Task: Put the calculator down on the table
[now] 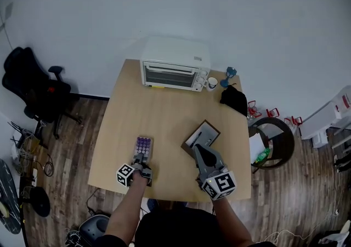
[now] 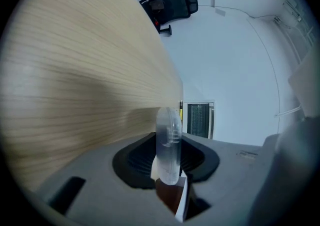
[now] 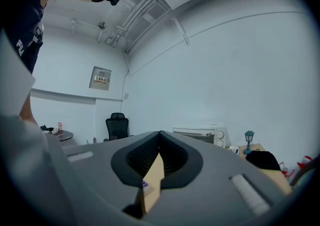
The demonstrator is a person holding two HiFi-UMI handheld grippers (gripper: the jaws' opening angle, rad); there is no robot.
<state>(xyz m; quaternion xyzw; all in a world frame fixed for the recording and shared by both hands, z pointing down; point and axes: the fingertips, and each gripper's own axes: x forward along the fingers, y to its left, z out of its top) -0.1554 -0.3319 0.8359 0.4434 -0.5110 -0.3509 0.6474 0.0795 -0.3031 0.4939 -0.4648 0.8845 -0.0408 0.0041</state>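
The left gripper (image 1: 141, 159) stays out of nothing — its jaws clamp the calculator (image 1: 143, 145) over the table (image 1: 164, 114); the right gripper (image 1: 197, 148) — jaws together, empty.

Right gripper (image 3: 160, 135), jaws together; toaster oven (image 3: 199, 136) beyond.

Grey left gripper (image 1: 142, 159) and right gripper (image 1: 196, 148) bear black-and-white marker cubes (image 1: 219, 184).

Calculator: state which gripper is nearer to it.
Left. The left gripper is clamped on the calculator's near end; the right gripper, jaws together, is apart from it, off to its right in the head view.
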